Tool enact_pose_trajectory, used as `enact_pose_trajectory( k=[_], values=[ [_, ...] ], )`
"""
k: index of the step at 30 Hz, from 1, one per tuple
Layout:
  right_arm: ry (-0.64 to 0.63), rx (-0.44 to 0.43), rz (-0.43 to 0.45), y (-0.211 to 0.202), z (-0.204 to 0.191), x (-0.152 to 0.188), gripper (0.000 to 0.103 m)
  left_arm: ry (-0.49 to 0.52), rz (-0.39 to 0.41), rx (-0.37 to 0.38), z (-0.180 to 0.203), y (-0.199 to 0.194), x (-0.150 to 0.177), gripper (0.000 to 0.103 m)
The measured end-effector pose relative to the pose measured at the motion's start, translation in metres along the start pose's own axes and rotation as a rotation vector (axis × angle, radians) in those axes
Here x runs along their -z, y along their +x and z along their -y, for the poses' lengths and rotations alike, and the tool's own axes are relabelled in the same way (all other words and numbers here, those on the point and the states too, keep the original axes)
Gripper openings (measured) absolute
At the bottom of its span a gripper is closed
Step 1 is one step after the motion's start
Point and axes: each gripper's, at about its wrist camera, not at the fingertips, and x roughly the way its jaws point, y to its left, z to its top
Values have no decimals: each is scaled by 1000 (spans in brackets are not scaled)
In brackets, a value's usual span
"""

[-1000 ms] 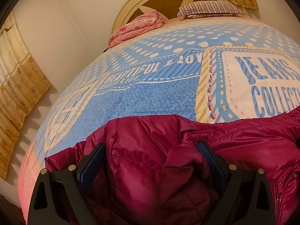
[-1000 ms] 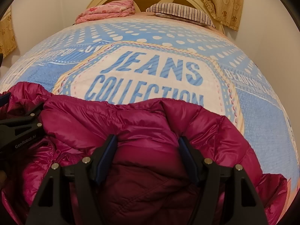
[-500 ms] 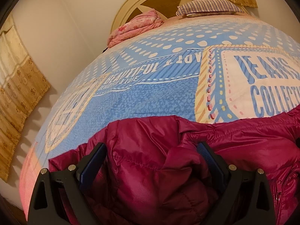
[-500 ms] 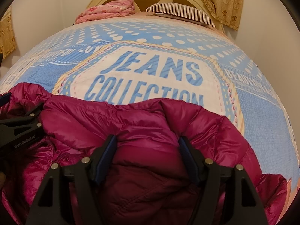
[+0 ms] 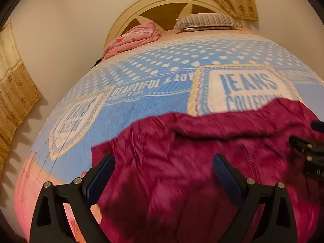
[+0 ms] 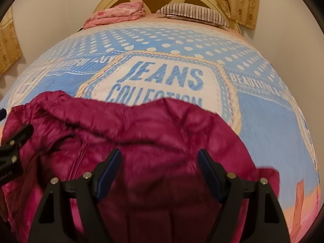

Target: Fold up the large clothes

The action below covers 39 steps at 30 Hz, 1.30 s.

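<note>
Jacket [image 5: 192, 162] lies wide across the near bedspread [image 5: 141, 109], long axis left to right. Our left gripper [image 5: 162, 174] and right gripper [image 6: 160, 168] hover released above it.

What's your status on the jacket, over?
Left gripper open, right gripper open, both over the magenta puffer jacket. Jacket rumpled on the blue bedspread, nothing gripped. Frames blurred. Nothing blocking.
</note>
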Motion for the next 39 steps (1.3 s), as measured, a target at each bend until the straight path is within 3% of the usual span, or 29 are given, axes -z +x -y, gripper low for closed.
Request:
enact_pose_trajectory(
  k=[5, 16, 28, 39],
  values=[
    [2, -7, 2, -21, 0, 27, 82, 12, -22, 20, 1, -20, 31, 98],
    [90, -20, 32, -71, 21, 95, 87, -67, -27, 67, -28, -74, 97, 98],
    [89, -42, 23, -110, 15, 170, 88, -90, -29, 62, -52, -113, 159, 97],
    [39, 16, 47, -149, 3, 230, 91, -86, -33, 35, -79, -152, 229, 97]
  ],
)
